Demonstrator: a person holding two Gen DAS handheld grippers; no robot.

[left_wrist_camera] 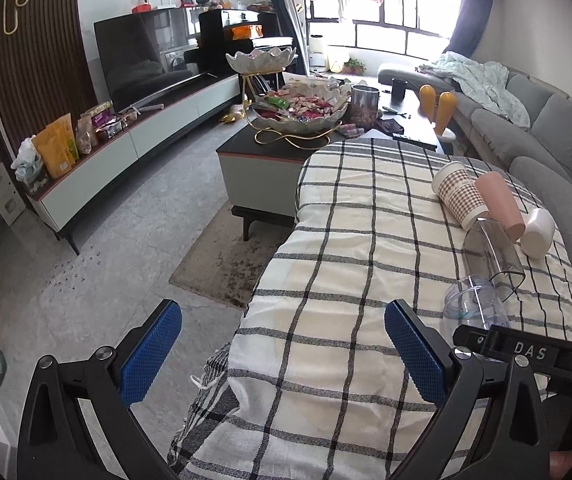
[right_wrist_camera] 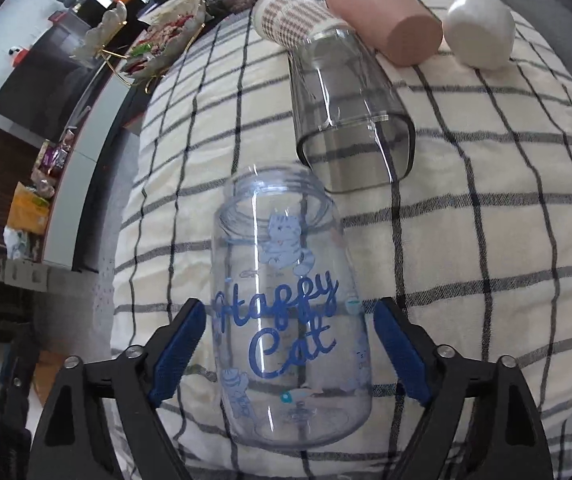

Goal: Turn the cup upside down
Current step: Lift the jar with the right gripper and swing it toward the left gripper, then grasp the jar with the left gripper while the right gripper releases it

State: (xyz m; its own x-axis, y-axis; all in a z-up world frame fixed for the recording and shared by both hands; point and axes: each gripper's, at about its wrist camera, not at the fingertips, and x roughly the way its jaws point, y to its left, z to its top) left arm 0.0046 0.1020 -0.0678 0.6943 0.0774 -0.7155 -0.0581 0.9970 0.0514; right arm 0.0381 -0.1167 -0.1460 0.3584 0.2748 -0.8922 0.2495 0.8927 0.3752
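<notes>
A clear plastic cup printed "Happy Cat" (right_wrist_camera: 292, 312) lies on its side on the checked tablecloth (right_wrist_camera: 486, 240), mouth pointing away. My right gripper (right_wrist_camera: 290, 344) is open, its blue pads either side of the cup's lower body with small gaps. The cup also shows in the left wrist view (left_wrist_camera: 472, 304), partly hidden behind the right gripper's black body (left_wrist_camera: 526, 354). My left gripper (left_wrist_camera: 281, 354) is open and empty above the table's near left edge.
Beyond the cup lie a smoky clear square cup (right_wrist_camera: 346, 112), a houndstooth paper cup (right_wrist_camera: 290, 16), a pink cup (right_wrist_camera: 386, 12) and a white cup (right_wrist_camera: 480, 28). A coffee table with a snack bowl (left_wrist_camera: 298, 110), a TV bench and a grey sofa (left_wrist_camera: 546, 128) surround the table.
</notes>
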